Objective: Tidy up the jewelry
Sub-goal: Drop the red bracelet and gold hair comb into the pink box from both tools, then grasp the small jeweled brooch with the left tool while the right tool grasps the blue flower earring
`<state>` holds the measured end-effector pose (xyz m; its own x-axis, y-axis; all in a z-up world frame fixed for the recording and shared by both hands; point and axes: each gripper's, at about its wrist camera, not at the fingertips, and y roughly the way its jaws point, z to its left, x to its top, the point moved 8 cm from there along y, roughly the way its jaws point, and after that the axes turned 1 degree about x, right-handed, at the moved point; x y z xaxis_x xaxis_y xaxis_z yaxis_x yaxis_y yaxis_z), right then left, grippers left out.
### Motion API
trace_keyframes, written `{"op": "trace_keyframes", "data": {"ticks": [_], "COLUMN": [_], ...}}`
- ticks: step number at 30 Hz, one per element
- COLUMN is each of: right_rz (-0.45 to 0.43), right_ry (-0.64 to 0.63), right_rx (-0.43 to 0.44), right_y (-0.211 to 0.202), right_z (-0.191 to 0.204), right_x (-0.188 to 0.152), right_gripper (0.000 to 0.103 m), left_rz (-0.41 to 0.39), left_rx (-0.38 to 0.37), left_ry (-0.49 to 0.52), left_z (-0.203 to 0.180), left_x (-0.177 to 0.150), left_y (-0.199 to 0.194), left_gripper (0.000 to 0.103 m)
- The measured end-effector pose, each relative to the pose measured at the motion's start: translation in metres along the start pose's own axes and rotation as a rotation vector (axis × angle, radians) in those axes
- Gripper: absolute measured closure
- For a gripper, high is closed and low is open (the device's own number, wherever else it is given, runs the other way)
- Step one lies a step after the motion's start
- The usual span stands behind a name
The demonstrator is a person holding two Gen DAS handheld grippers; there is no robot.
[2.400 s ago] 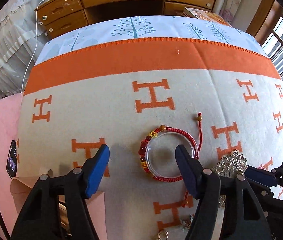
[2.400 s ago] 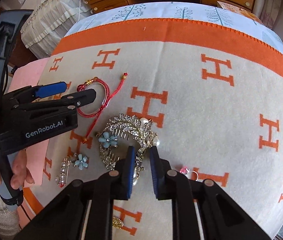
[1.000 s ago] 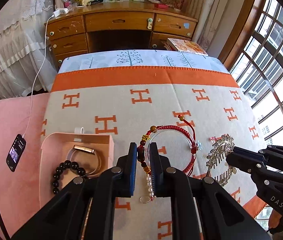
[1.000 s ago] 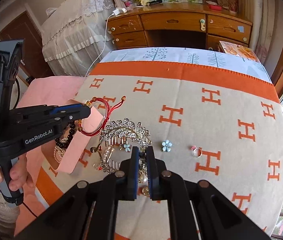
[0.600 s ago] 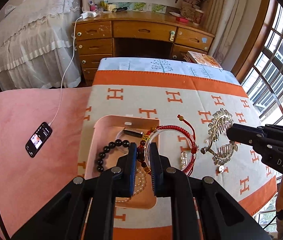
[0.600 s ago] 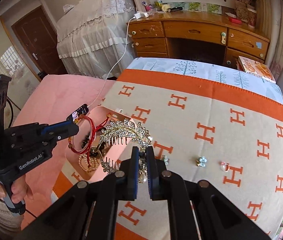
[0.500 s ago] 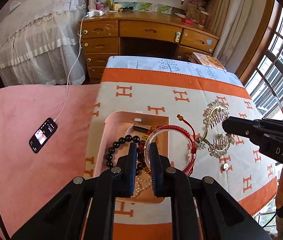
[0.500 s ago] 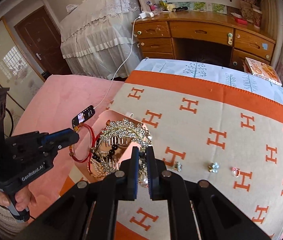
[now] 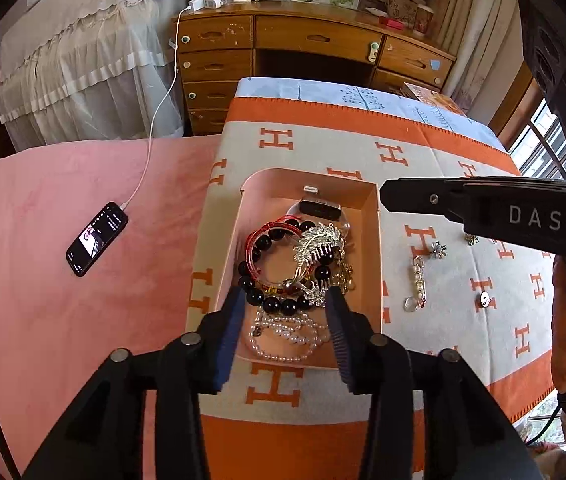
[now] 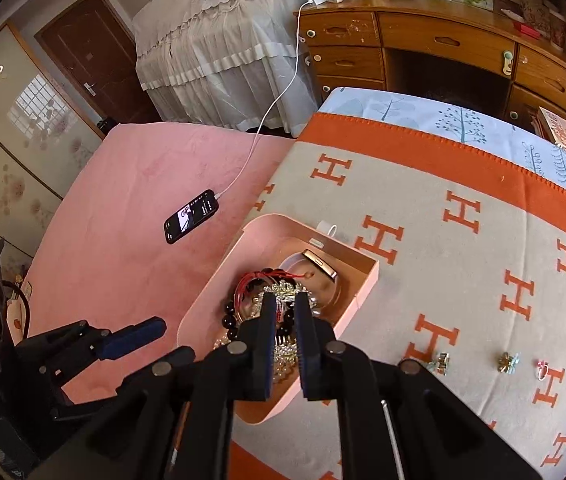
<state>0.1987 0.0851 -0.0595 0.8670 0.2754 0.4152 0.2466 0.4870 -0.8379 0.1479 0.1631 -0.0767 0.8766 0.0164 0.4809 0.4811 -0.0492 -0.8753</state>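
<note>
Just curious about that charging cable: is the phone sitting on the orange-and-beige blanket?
No. The phone lies on the pink bedspread, beside the blanket.

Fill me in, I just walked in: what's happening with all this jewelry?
A person with two handheld grippers is sorting jewelry into a pink box. The left gripper hangs open above the box, where the red bracelet and silver hair comb lie. The right gripper is slightly open above them. Small pieces like a ring remain on the blanket.

Red bracelet (image 9: 261, 240), silver hair comb (image 9: 317, 246) piled inside pink box (image 9: 371, 240).
</note>
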Motion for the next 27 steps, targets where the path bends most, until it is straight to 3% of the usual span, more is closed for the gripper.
{"op": "trace_keyframes", "data": {"ticks": [8, 13, 27], "right_rz": [0.010, 0.007, -0.044], "right_ry": [-0.008, -0.003, 0.048], "right_rx": [-0.011, -0.023, -0.097], "right_y": [-0.006, -0.019, -0.085], "right_z": [-0.007, -0.021, -0.085], "right_x": [-0.010, -0.021, -0.063], "right_gripper": [0.093, 0.093, 0.093], "left_rz": [-0.019, -0.034, -0.057], "left_rx": [-0.001, 0.000, -0.043], "left_ry": [0.014, 0.037, 0.139], "left_z": [-0.007, -0.018, -0.076], "left_x": [0.003, 0.003, 0.005], "left_y": [-0.001, -0.003, -0.016], "left_gripper": [0.049, 0.039, 0.038]}}
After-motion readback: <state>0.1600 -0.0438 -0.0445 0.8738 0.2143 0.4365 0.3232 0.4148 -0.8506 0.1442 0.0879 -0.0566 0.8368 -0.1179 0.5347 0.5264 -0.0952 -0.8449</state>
